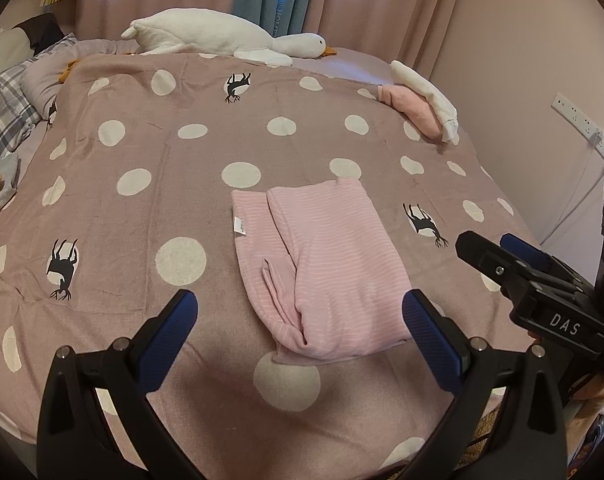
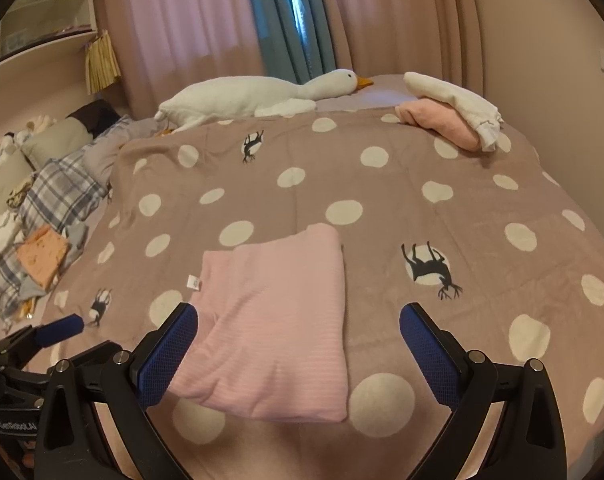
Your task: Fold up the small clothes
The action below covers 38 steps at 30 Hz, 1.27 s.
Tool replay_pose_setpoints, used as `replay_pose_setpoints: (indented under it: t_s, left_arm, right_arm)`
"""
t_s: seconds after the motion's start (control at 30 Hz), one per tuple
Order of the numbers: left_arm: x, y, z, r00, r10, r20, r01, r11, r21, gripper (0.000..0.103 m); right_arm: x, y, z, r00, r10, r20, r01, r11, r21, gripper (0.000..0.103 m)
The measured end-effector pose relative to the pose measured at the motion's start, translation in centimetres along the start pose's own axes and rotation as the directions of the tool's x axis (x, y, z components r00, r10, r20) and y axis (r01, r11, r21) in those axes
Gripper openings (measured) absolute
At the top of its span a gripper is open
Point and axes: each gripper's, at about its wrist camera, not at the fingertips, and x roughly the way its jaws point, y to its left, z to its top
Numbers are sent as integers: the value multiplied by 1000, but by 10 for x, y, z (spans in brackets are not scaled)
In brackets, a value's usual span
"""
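Both tongs are spread wide with nothing between their blue pads, the left tongs [image 1: 300, 322] level beside the right tongs [image 2: 299, 332], each tip pointing forward.

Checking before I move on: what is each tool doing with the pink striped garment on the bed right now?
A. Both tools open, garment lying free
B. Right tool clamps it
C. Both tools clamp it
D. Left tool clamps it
A: the left tool and right tool both stand open above the folded pink striped garment, which lies flat on the polka-dot blanket, untouched.
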Motion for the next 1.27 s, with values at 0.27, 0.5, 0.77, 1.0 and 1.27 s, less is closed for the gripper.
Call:
replay_pose_setpoints:
  t_s: [0.27, 0.5, 0.77, 1.0, 1.27]
  left_arm:
    - [-1, 0, 0, 1000, 3, 0, -3, 1000, 2, 103]
    - [-2, 1, -1, 1000, 5, 0, -5, 1000, 5, 103]
    - [-4, 0, -2, 1000, 2, 3, -2, 1000, 8, 103]
    - [-5, 0, -2, 1000, 2, 3, -2, 1000, 8, 103]
    - [-8, -2, -2, 1000, 5, 6, -5, 1000, 5, 103]
  right_arm:
    - [1, 1, -1, 1000, -1, -1, 1, 1000, -1, 100]
    - [1, 1, -2, 1000, 2, -2, -2, 1000, 0, 100]
    - [0, 3, -4, 1000, -4, 2, 4, 1000, -6, 100]
    - [0, 3, -3, 1000, -4, 3, 4, 1000, -11, 100]
    - [0, 4, -4, 1000, -5, 2, 5, 1000, -8, 100]
